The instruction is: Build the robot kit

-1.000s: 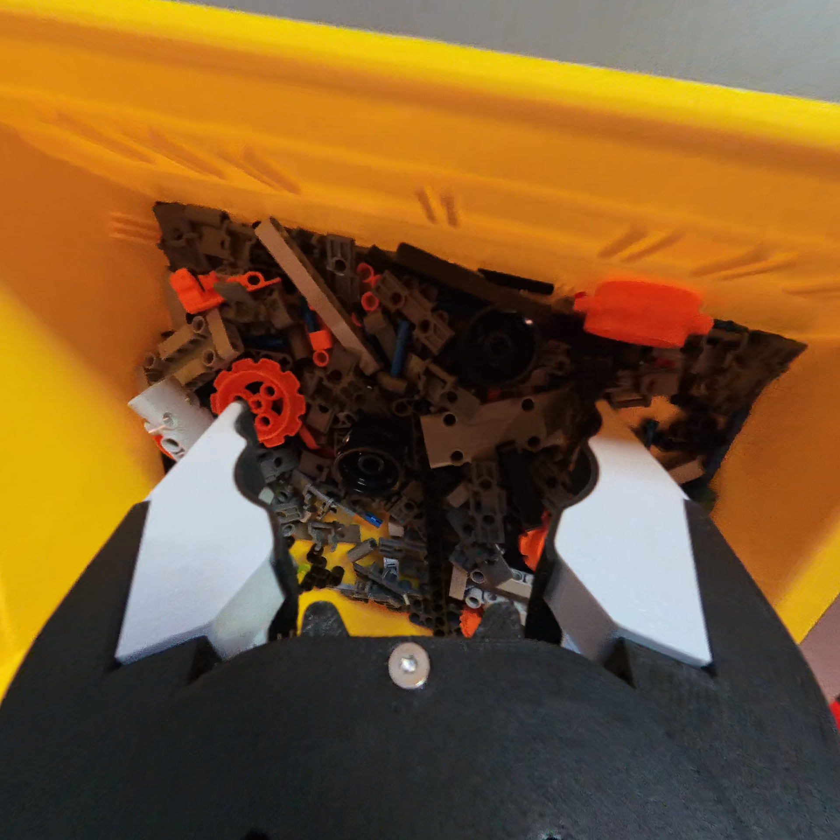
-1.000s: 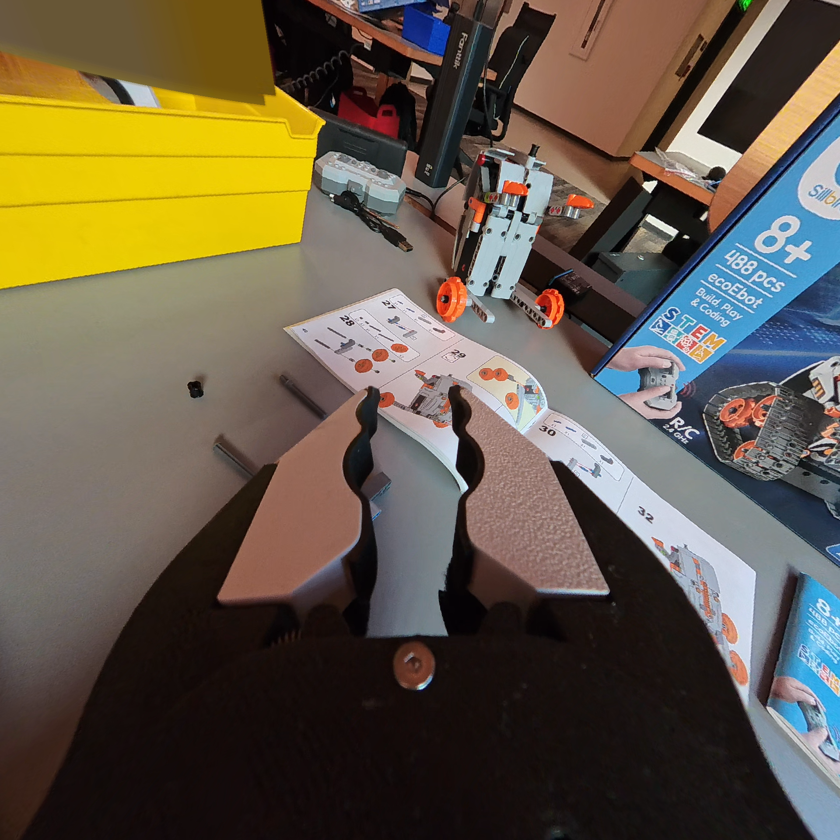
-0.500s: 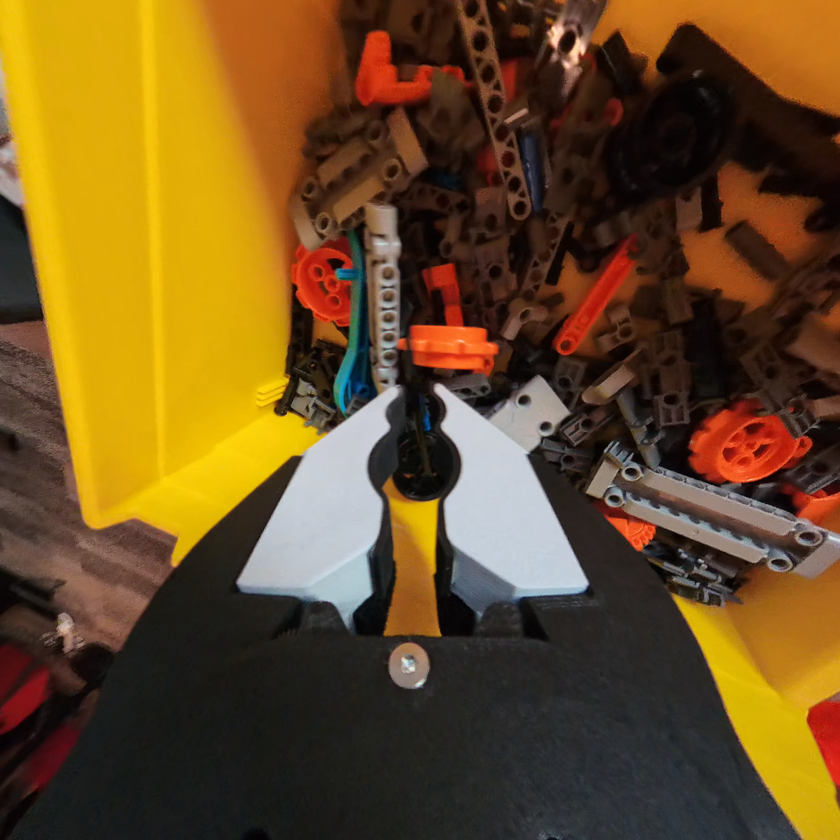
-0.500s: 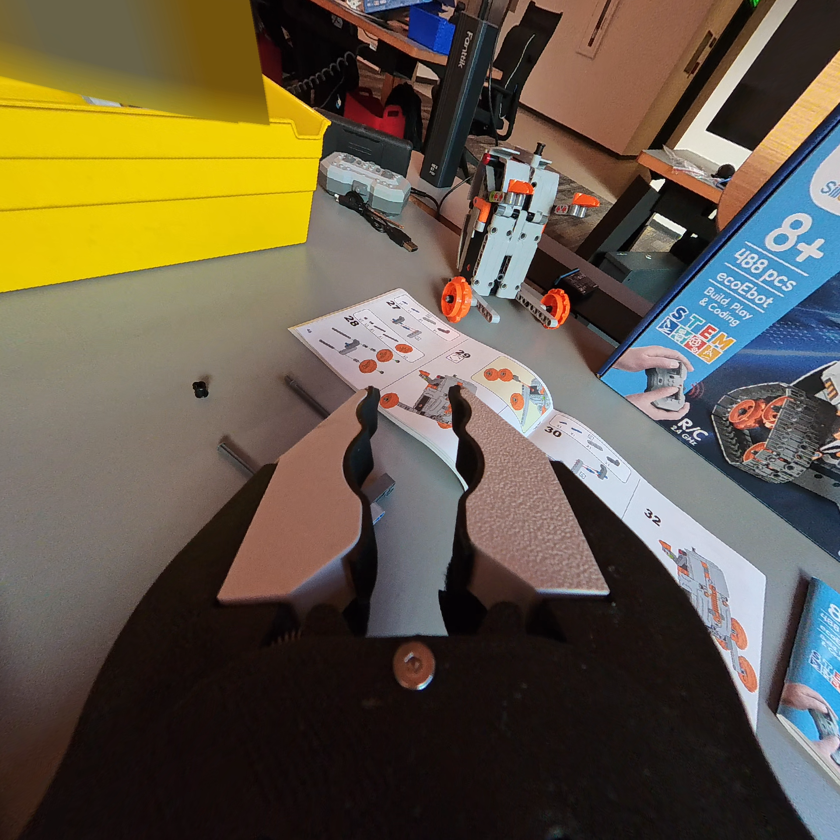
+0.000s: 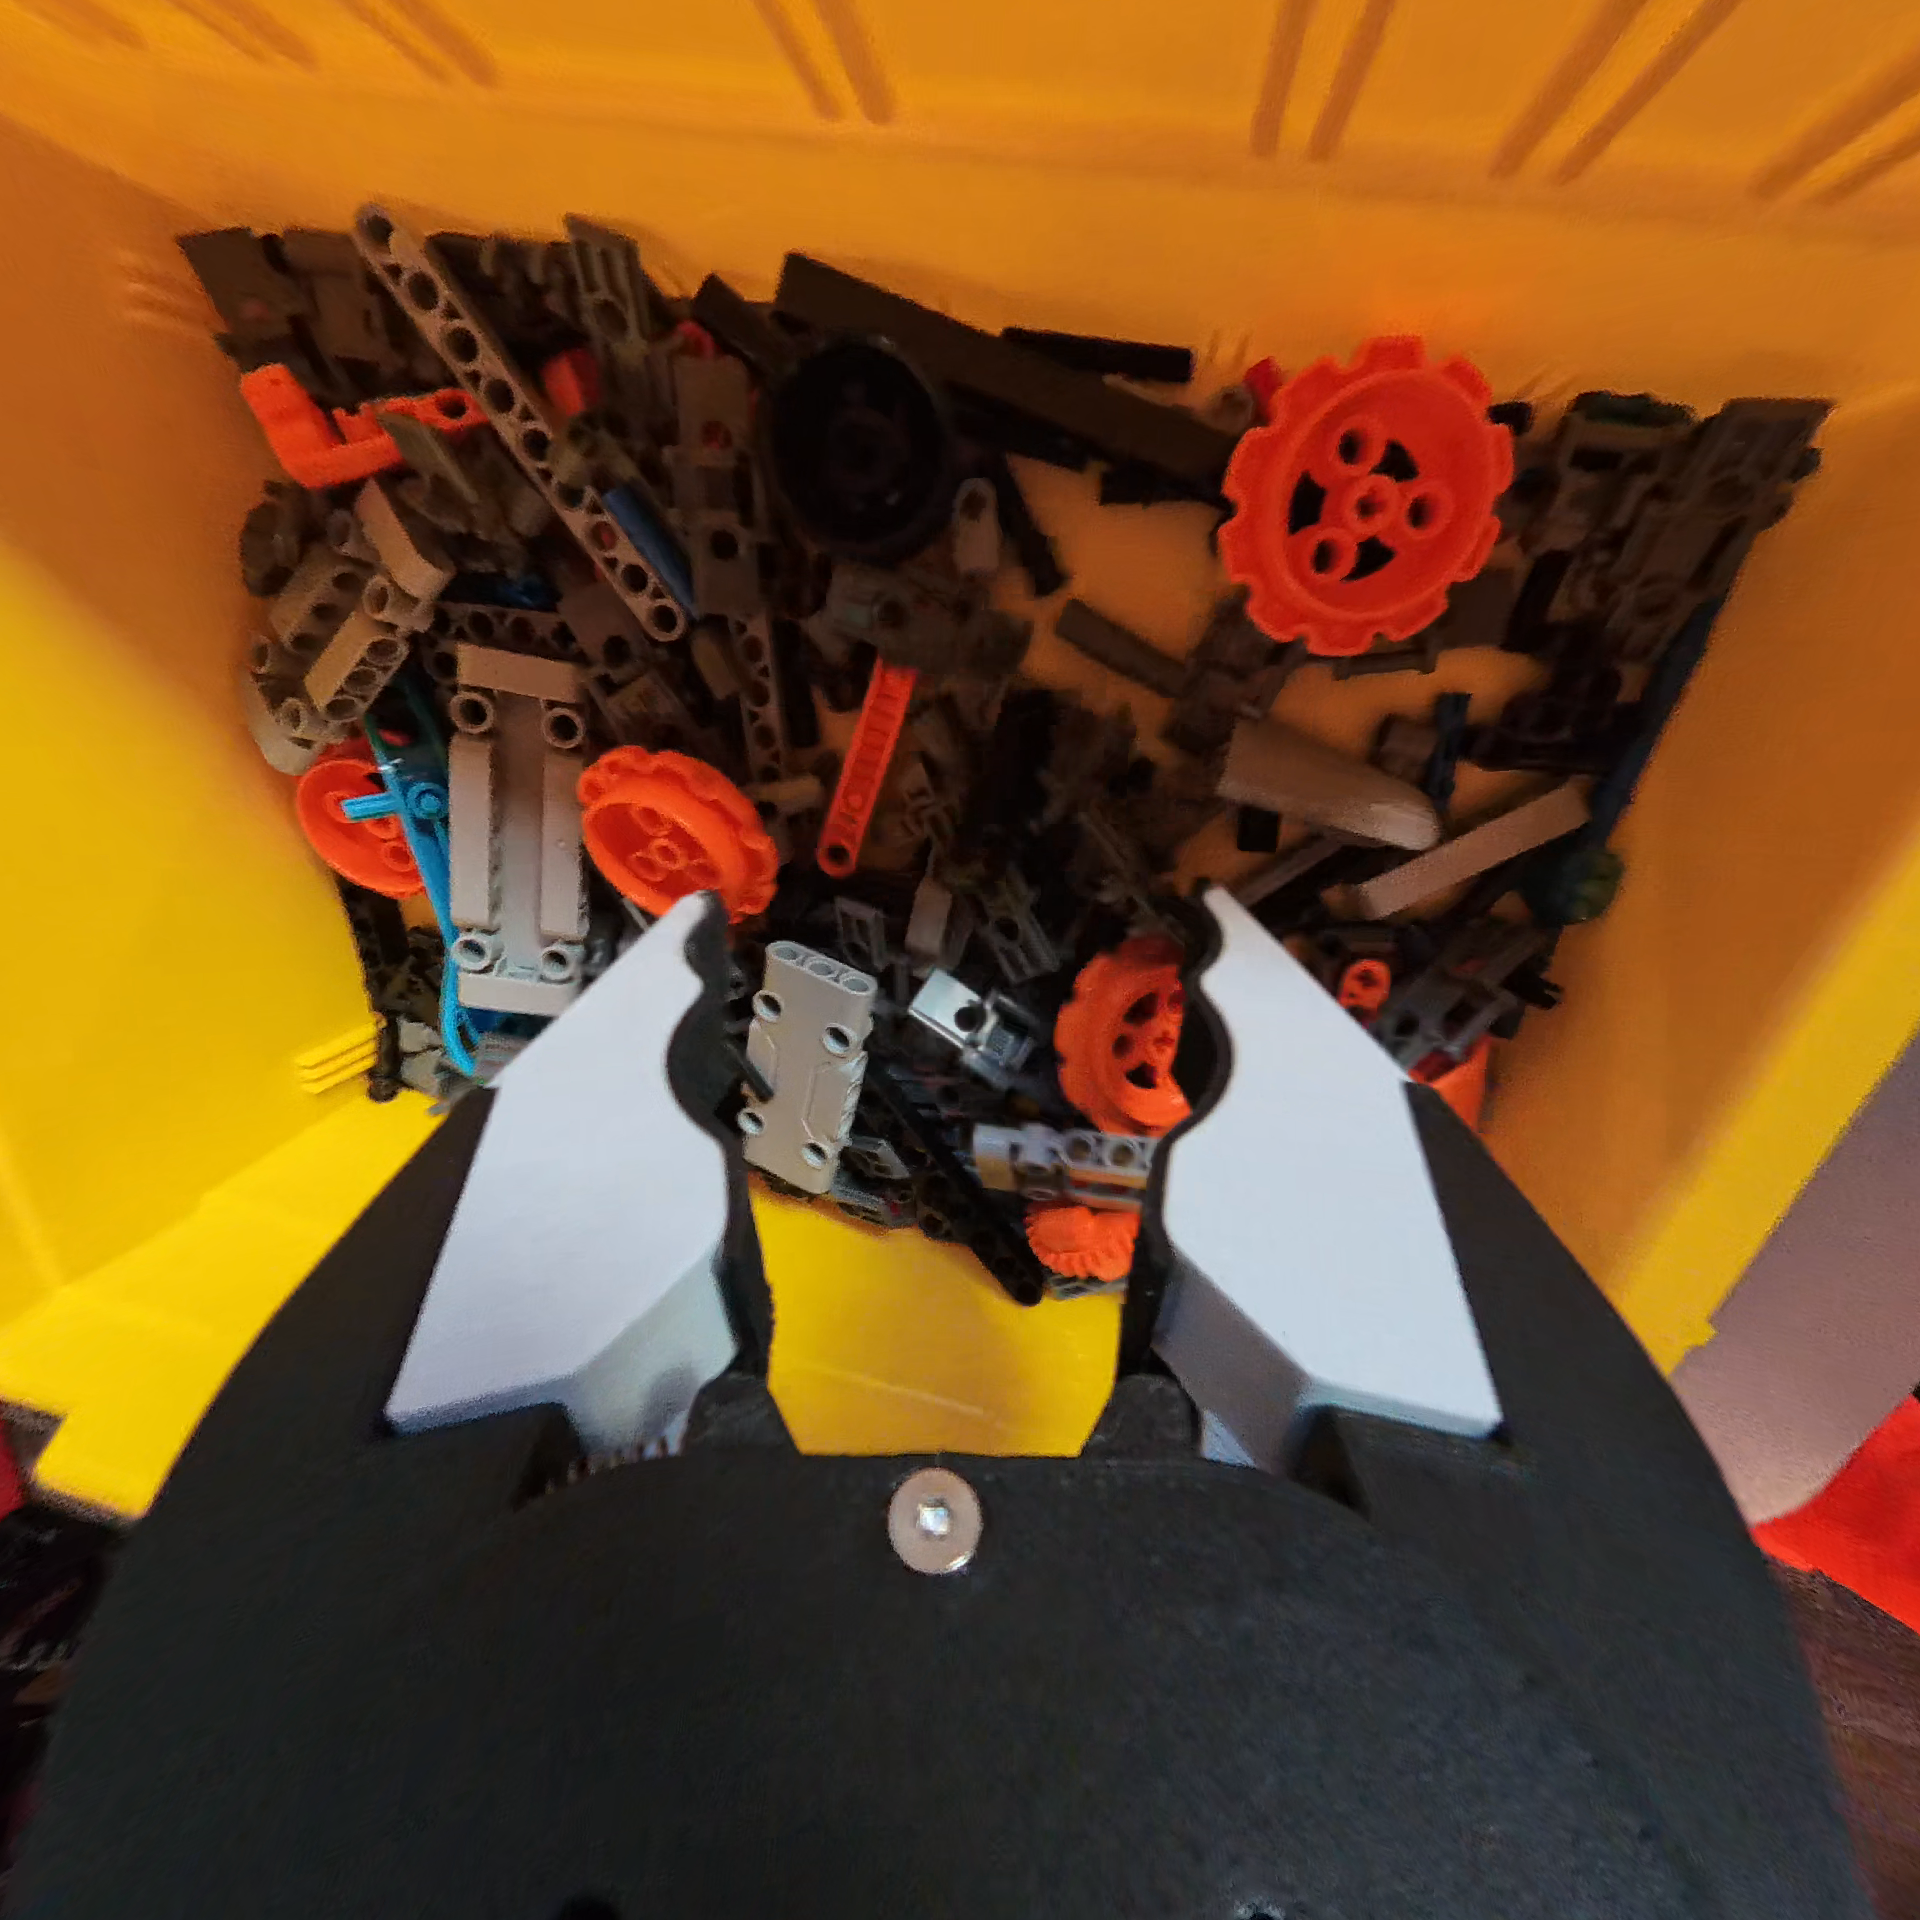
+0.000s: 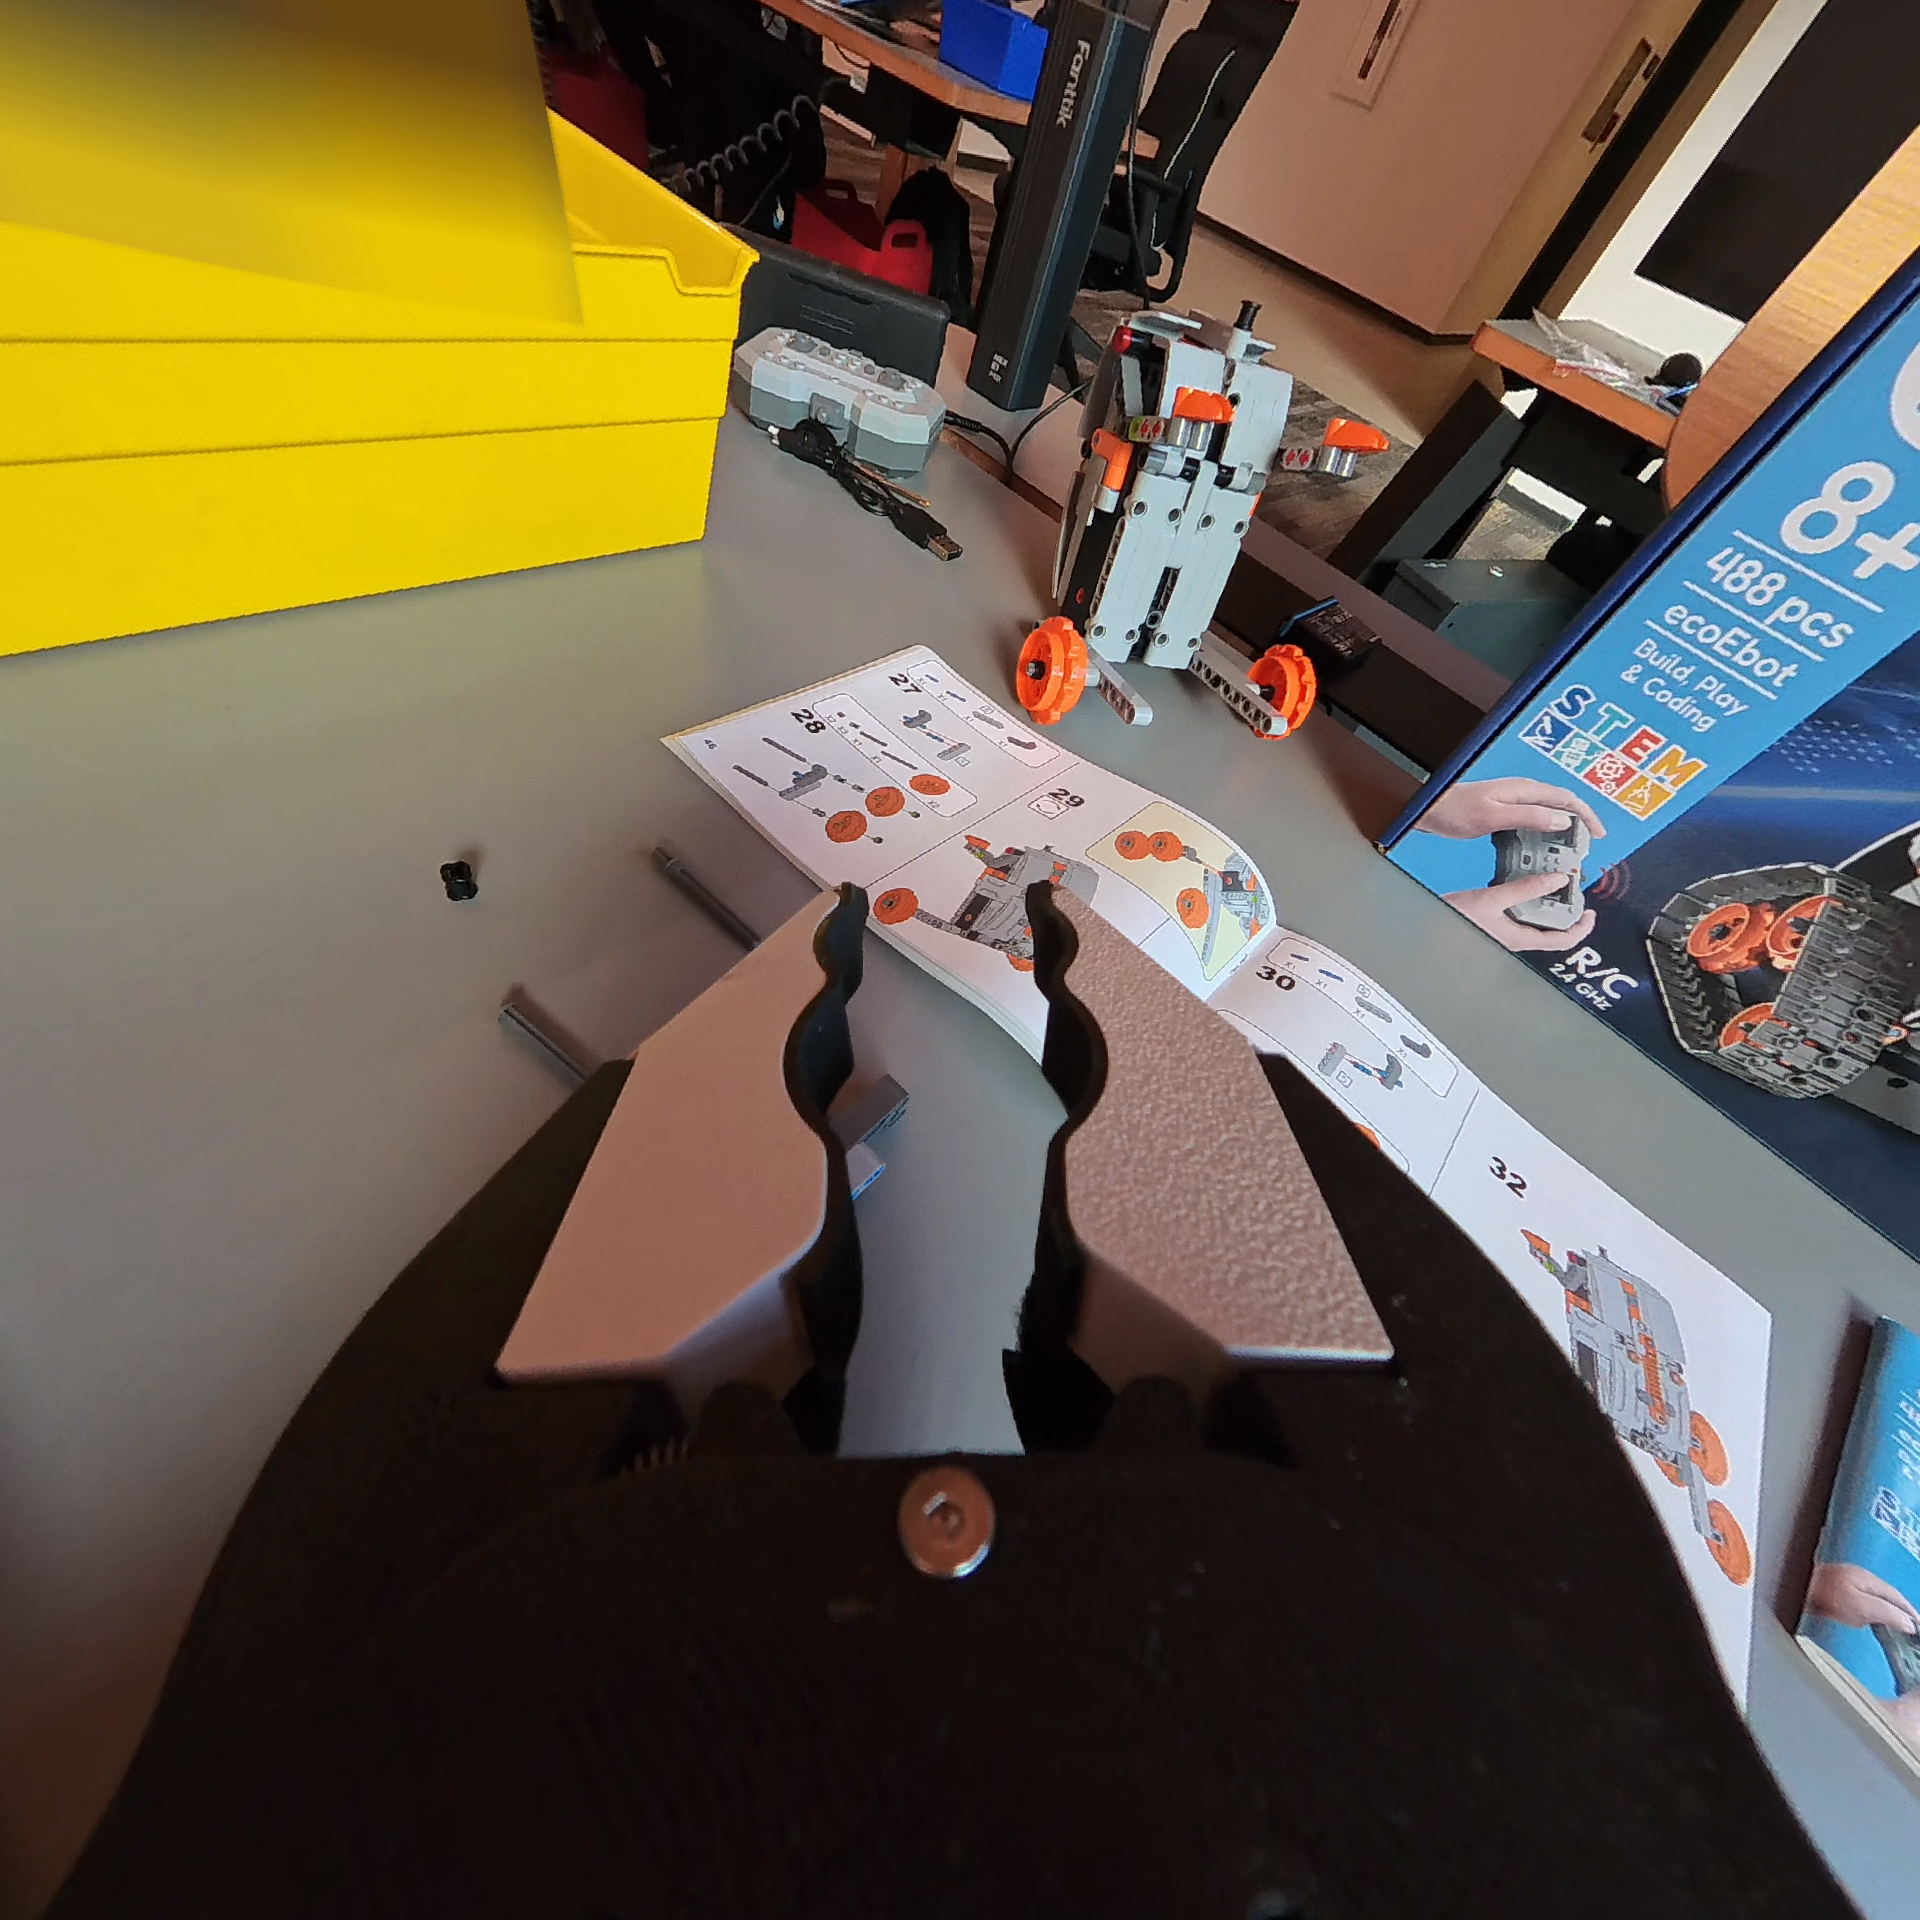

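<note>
Left wrist view looks down into the yellow bin, where the left gripper hangs over a heap of building parts, its fingers spread wide with nothing between them. Half a second ago those fingers were pinched nearly together at the heap's left edge, close to an orange wheel; now they stand apart and the camera faces the far wall of the bin. Below the gap lie a light grey block with round holes and an orange spoked wheel just beside the right finger; whether either touches a finger I cannot tell, as the picture is slightly blurred. A big orange gear lies far right, and a black tyre sits toward the far middle.

Right wrist view has barely changed. The right gripper hovers low over the grey table, its claw parted by a narrow gap and empty. Only this view shows the open instruction booklet beyond the tips, two thin grey axles, a small black connector to the left, the half-built grey and orange model standing farther off, a blue product box on the right, and the bin's outer side far left.
</note>
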